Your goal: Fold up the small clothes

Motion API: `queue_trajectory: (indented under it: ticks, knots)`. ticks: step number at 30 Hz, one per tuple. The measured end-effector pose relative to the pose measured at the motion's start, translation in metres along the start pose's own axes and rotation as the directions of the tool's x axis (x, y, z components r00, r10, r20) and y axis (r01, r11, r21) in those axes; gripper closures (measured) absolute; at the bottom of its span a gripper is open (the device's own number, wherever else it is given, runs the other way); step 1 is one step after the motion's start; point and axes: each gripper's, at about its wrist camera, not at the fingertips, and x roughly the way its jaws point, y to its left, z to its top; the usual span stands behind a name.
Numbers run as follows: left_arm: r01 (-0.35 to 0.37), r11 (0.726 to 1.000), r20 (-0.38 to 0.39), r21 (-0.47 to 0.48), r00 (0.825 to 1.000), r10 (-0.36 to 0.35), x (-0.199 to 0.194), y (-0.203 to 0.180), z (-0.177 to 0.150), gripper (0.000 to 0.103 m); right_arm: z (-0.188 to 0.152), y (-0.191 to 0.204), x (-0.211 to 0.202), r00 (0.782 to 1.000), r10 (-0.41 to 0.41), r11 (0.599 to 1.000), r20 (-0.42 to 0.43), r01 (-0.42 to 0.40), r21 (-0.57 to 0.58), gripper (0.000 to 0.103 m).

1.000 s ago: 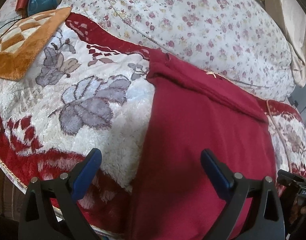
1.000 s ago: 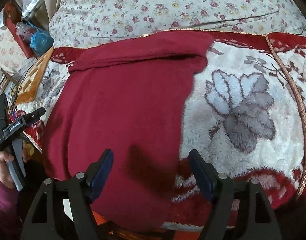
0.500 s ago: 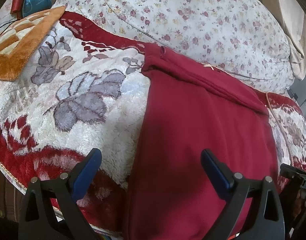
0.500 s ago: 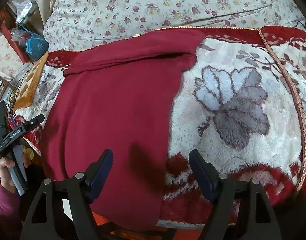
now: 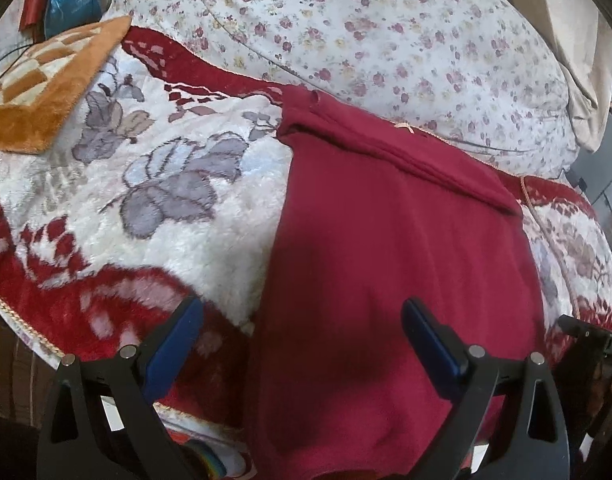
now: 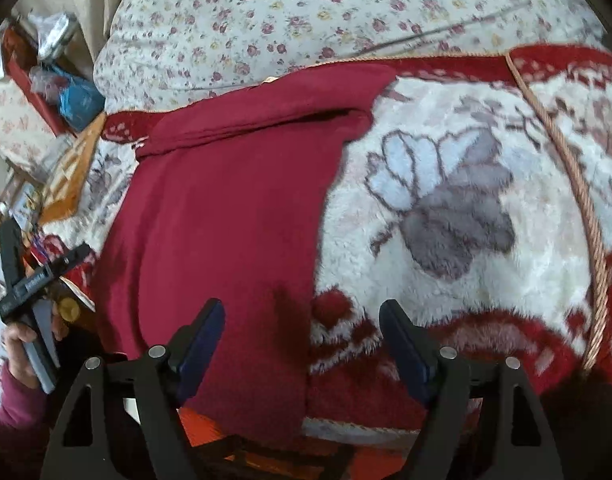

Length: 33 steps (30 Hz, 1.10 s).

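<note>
Blue-padded and spread wide apart, our left gripper [image 5: 301, 340] hangs over the near left edge of the dark red garment [image 5: 386, 260], nothing pinched between its jaws. Our right gripper [image 6: 301, 336] is likewise wide apart and empty, above the garment's near right edge, where it meets the plush blanket [image 6: 446, 208]. We see the garment laid lengthwise on this red-and-white flowered blanket, its near end draping over the bed's edge and its far end doubled into a band. Beyond it lies a floral quilt [image 5: 386, 32]; an orange checked cushion [image 5: 45, 92] sits far left.
</note>
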Motion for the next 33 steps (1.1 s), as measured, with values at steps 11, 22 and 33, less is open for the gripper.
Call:
queue_trajectory:
  ticks: [11, 22, 33]
  knots:
    - [0.009, 1.000, -0.041, -0.012, 0.999, -0.009, 0.000, 0.012, -0.016, 0.004, -0.019, 0.016, 0.016, 0.997, 0.058, 0.997, -0.058, -0.061, -0.049, 0.019]
    - [-0.019, 1.000, -0.074, 0.015, 0.997, 0.020, 0.008, 0.014, -0.025, 0.004, -0.012, 0.030, 0.028, 0.999, -0.040, 0.989, 0.027, 0.043, -0.141, 0.095]
    - [0.004, 0.999, -0.127, 0.046, 0.992, 0.002, 0.002, 0.019, -0.040, 0.004, -0.022, 0.020, 0.011, 0.998, 0.007, 0.992, -0.069, -0.016, -0.128, 0.062]
